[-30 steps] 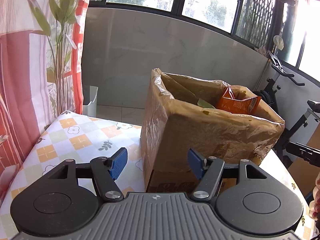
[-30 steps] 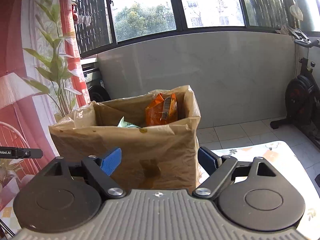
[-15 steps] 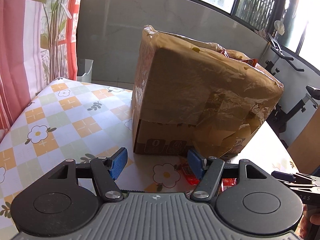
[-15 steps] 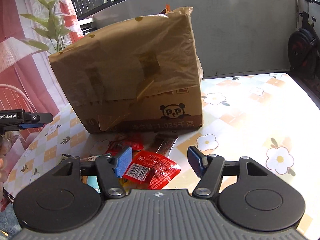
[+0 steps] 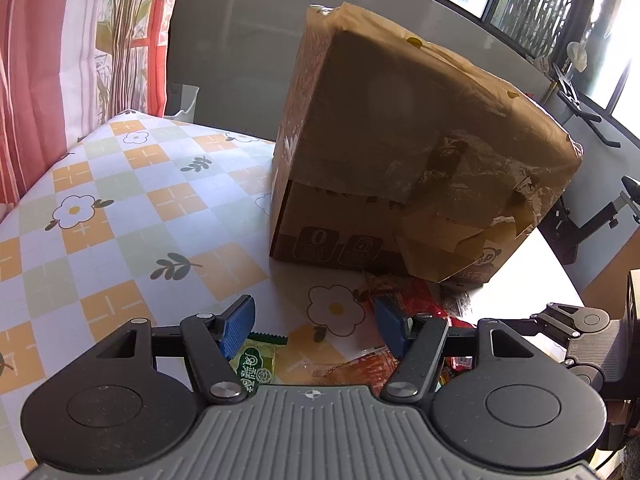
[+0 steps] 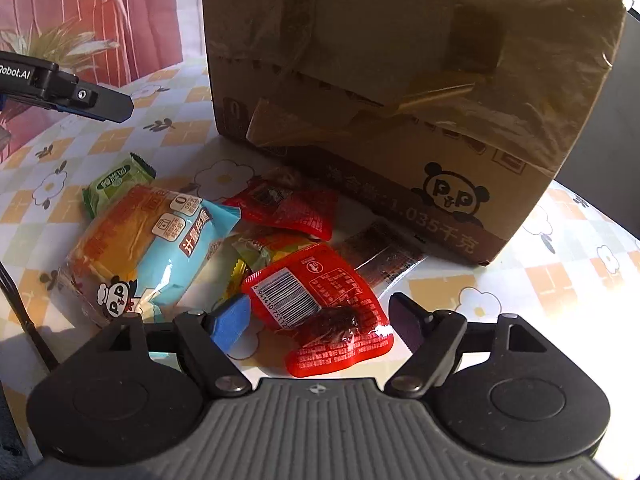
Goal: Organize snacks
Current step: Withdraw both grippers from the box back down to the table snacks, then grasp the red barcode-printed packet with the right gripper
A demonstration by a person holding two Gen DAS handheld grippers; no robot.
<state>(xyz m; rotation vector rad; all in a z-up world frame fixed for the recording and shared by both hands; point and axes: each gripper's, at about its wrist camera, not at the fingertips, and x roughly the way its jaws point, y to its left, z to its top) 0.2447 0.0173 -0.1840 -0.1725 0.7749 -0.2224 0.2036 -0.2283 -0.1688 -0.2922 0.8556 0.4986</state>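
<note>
Right gripper (image 6: 320,316) was seen with jaws opening, nothing pinched; a red barcode packet (image 6: 320,308) lay between the pads, untouched. Left gripper (image 5: 314,328) was held open and empty, a green packet (image 5: 256,368) just under its 9 o'clock pad. Step in hand was judged as the pick-up of one snack from the loose pile. Next move would call for a lower approach and a closing on the red barcode packet's edge. At 10 o'clock of the right tool a blue-and-orange cake bag (image 6: 152,244) was piled; at 12, a second red packet (image 6: 292,208). Cardboard box (image 6: 400,80) stood close behind at 12 to 1 o'clock on the flowered tablecloth (image 5: 120,200), its tall wall crowding the lift path.
</note>
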